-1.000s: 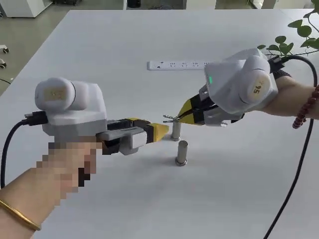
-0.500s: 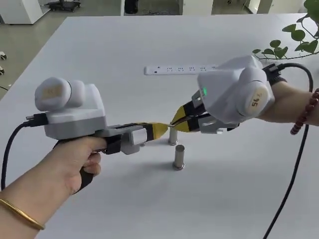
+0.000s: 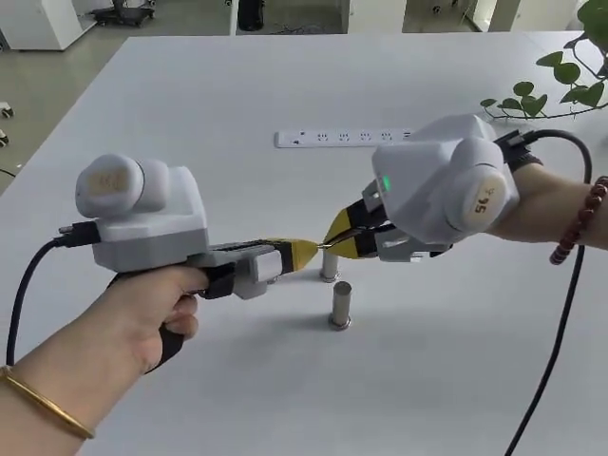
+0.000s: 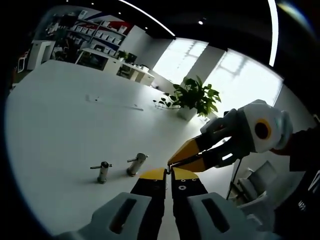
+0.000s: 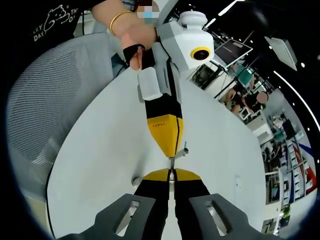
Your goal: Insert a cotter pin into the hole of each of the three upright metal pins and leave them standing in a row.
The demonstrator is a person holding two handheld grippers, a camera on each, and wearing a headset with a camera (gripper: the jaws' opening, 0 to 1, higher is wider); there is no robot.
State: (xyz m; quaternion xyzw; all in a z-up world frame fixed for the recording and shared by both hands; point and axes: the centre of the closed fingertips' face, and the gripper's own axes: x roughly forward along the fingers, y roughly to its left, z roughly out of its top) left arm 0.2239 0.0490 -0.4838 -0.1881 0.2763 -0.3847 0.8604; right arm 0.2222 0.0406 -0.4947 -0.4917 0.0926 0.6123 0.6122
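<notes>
The shut left claw is crowding the cotter pin pinched in the right claw, likely risking knocking it loose.

Two grey metal pins stand upright, close together; cotter pin level above them.

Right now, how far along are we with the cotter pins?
Done, apparently: the first metal pin and second metal pin stand upright, each seeming to carry a small crosspiece near its top, though too small to confirm. In hand: a cotter pin pinched between the shut tips of the left gripper and right gripper. Left: seating that one in its hole, then checking the row.
</notes>
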